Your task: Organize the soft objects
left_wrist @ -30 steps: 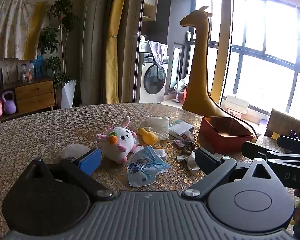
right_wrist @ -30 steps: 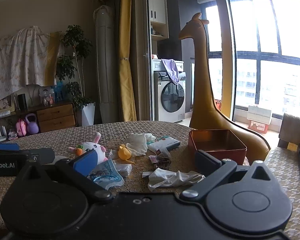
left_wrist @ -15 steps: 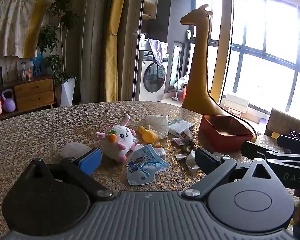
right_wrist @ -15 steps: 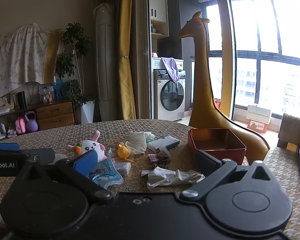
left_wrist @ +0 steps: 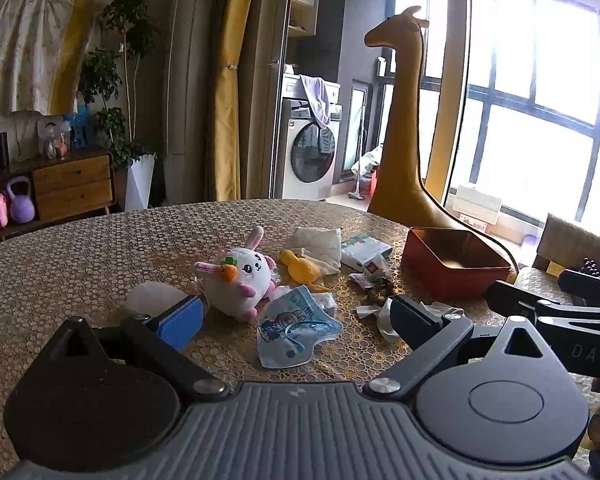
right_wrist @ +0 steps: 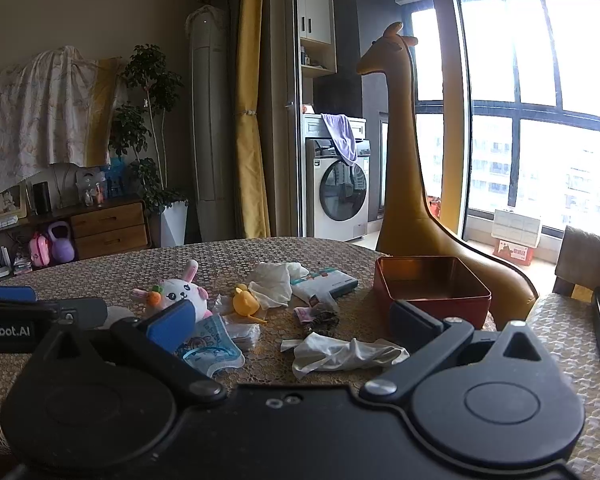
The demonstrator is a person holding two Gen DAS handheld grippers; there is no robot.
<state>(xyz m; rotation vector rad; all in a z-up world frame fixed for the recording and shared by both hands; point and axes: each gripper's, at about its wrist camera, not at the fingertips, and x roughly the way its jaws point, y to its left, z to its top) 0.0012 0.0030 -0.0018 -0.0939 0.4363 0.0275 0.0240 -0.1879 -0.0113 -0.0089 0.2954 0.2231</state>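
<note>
A white plush bunny [left_wrist: 242, 280] with a carrot lies on the round table, also in the right wrist view [right_wrist: 184, 292]. A yellow duck toy [left_wrist: 300, 268] lies beside it, and a blue printed face mask [left_wrist: 292, 330] lies in front. A crumpled white cloth [right_wrist: 340, 354] lies near the red tin box [left_wrist: 454, 266] [right_wrist: 432, 290]. My left gripper [left_wrist: 296, 320] is open and empty, just short of the mask. My right gripper [right_wrist: 294, 326] is open and empty above the white cloth.
A white tissue wad [left_wrist: 318, 242], a tissue packet [left_wrist: 364, 250] and small wrappers [left_wrist: 374, 286] lie among the toys. A white pad [left_wrist: 152, 296] lies at the left. A tall yellow giraffe figure [left_wrist: 400, 128] stands behind the table. The right gripper's body [left_wrist: 572, 312] shows at right.
Both grippers have edged slightly forward and up over the table. Both stay open and nothing on the table has moved.
</note>
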